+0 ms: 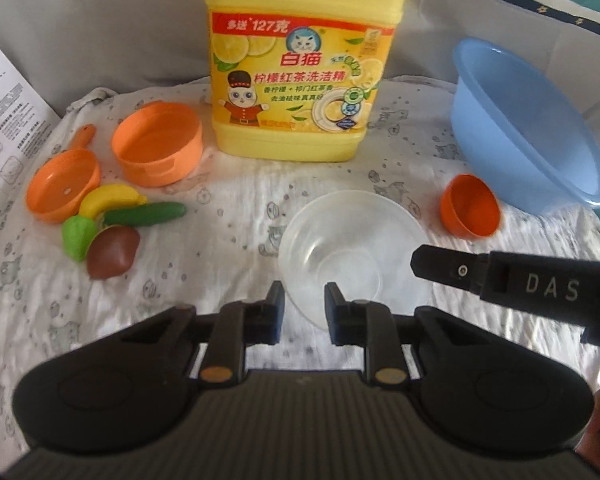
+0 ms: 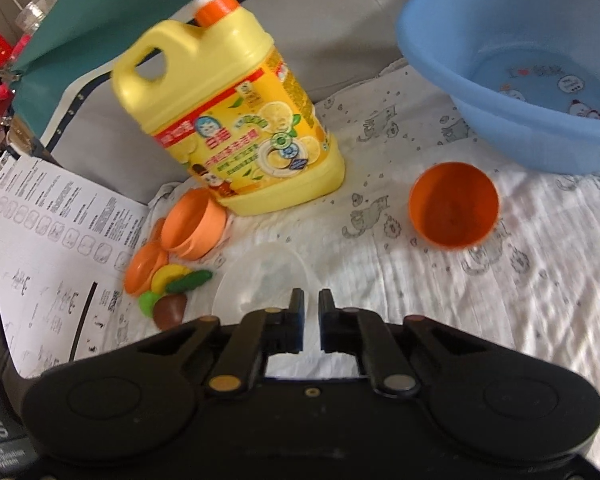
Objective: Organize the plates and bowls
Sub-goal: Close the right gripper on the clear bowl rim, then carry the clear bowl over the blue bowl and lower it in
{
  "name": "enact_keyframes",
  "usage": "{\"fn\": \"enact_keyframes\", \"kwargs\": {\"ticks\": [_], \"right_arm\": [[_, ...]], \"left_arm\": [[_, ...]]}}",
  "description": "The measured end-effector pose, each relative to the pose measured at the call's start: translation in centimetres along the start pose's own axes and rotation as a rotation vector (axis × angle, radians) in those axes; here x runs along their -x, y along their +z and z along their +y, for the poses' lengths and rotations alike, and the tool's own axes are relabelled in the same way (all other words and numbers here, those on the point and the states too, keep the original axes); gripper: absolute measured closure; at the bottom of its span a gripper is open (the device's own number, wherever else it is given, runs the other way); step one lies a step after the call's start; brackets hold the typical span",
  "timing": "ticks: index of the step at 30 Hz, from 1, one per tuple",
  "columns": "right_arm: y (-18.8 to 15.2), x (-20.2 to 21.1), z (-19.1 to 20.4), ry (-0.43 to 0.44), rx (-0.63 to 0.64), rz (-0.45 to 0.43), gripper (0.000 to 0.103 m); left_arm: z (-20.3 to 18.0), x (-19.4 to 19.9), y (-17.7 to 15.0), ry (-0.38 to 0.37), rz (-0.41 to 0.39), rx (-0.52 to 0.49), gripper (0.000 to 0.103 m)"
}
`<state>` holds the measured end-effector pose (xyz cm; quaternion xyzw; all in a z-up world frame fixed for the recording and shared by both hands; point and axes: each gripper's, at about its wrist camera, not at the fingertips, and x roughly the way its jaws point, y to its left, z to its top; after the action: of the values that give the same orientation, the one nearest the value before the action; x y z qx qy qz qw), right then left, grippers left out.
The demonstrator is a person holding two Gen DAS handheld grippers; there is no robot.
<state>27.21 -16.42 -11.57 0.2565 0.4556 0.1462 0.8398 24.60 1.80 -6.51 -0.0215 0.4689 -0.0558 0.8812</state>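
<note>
While both jaws gape, left gripper (image 1: 304, 300) fronts clear bowl (image 1: 352, 252).

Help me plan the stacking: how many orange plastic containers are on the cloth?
3: a small orange bowl beside the blue plastic basin; a round orange pot left of the yellow detergent jug; an orange handled pan by the toy fruit. Others may be hidden.
</note>
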Motion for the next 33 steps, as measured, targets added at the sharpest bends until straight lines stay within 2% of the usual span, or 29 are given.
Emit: {"fn": "enact_keyframes", "kwargs": {"ticks": [23, 33], "right_arm": [[-10.0, 13.1, 2.3, -0.015, 0.030, -0.053, 0.096], [-15.0, 17.1, 1.7, -0.020, 0.028, -0.047, 0.096]], "left_arm": [[-2.4, 12.5, -10.7, -0.063, -0.009, -0.076, 0.082], [-3.4, 15.8, -15.0, -0.096, -0.009, -0.129, 0.082]]}}
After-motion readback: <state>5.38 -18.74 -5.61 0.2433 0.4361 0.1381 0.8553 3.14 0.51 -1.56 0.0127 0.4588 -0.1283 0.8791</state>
